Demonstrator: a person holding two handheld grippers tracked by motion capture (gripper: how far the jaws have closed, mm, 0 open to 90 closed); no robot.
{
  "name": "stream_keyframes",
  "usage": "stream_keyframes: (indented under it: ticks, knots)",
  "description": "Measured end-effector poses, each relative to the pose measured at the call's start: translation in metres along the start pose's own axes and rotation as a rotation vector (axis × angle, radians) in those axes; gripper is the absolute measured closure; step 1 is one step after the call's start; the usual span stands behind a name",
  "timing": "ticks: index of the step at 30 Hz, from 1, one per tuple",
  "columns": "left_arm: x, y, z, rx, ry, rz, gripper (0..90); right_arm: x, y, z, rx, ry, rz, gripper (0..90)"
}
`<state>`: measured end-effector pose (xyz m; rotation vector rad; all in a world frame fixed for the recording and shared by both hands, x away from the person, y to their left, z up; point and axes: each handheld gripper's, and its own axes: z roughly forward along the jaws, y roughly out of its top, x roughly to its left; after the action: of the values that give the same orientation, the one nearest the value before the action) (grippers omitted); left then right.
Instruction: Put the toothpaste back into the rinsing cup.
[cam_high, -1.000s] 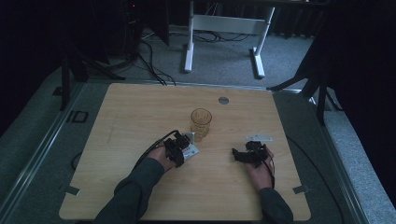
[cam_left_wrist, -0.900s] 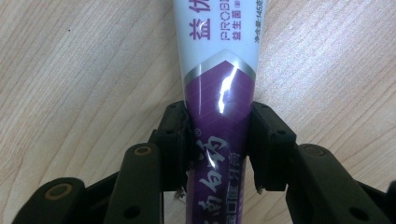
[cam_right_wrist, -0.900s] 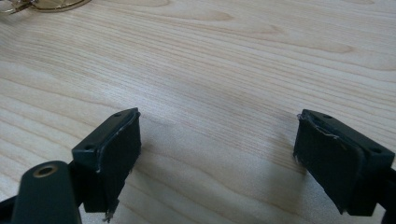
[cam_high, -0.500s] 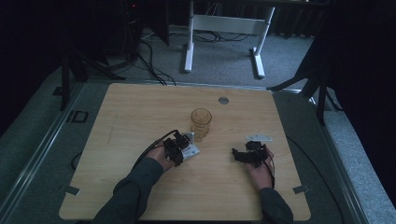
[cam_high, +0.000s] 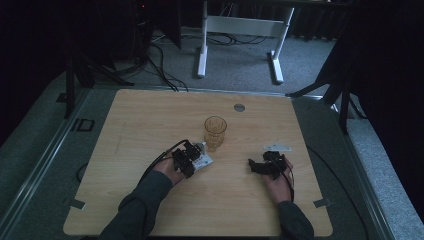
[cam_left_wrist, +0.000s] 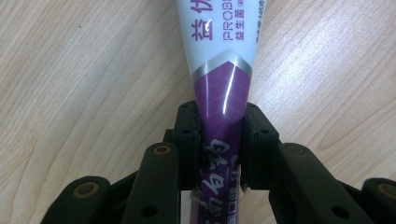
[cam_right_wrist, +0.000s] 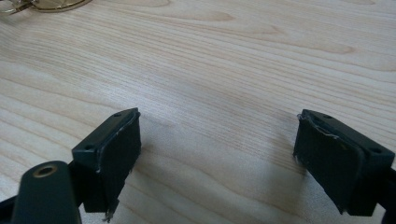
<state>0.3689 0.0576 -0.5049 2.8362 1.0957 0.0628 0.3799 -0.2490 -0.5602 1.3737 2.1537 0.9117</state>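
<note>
Left tool (cam_left_wrist: 219, 140) clamped on purple-and-white tube (cam_left_wrist: 223, 88), both jaws pressing flat purple end; printed body extends forward, low over wooden surface (cam_high: 150, 120). Gripped at thin crimped end, presumably to leave cap end free. In high view, tube (cam_high: 202, 161) sits just beside amber glass (cam_high: 215, 131), nozzle end toward it; contact not resolvable. Probably staged for delivery into or against glass.

Right tool (cam_right_wrist: 229, 154) spread wide, nothing between jaws, bare wood under them. Seen in high view (cam_high: 267, 165) resting well apart from tube, likely on standby.
</note>
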Motion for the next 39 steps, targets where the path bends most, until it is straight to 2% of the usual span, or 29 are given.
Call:
stream_keyframes:
  ticks: [7,12,16,23,29,30,33,39]
  knots:
    - [0.001,-0.005,-0.008,-0.029,0.007,-0.009,71.6,0.000,0.000,0.000,0.000,0.000,0.000,14.7]
    - [0.000,-0.008,-0.016,-0.063,0.030,-0.004,71.7,0.000,0.000,0.000,0.000,0.000,0.001,14.7]
    - [0.001,-0.010,-0.022,-0.091,0.018,-0.012,71.7,0.000,0.000,0.000,0.000,0.000,0.001,14.7]
    - [0.004,-0.015,-0.034,-0.158,0.004,-0.033,71.9,0.000,0.000,0.000,0.000,0.000,0.001,14.7]
    - [0.007,-0.018,-0.044,-0.215,0.010,-0.056,71.9,0.000,0.000,0.000,0.000,0.000,0.001,14.7]
    - [0.006,-0.021,-0.048,-0.245,0.020,-0.059,71.9,0.000,0.000,0.000,0.000,0.000,0.001,14.7]
    - [0.007,-0.023,-0.052,-0.280,0.024,-0.072,71.9,0.000,0.000,0.000,0.000,0.000,0.002,14.7]
    - [0.010,-0.025,-0.057,-0.321,0.031,-0.094,72.0,0.000,0.000,0.000,0.000,0.000,0.003,14.7]
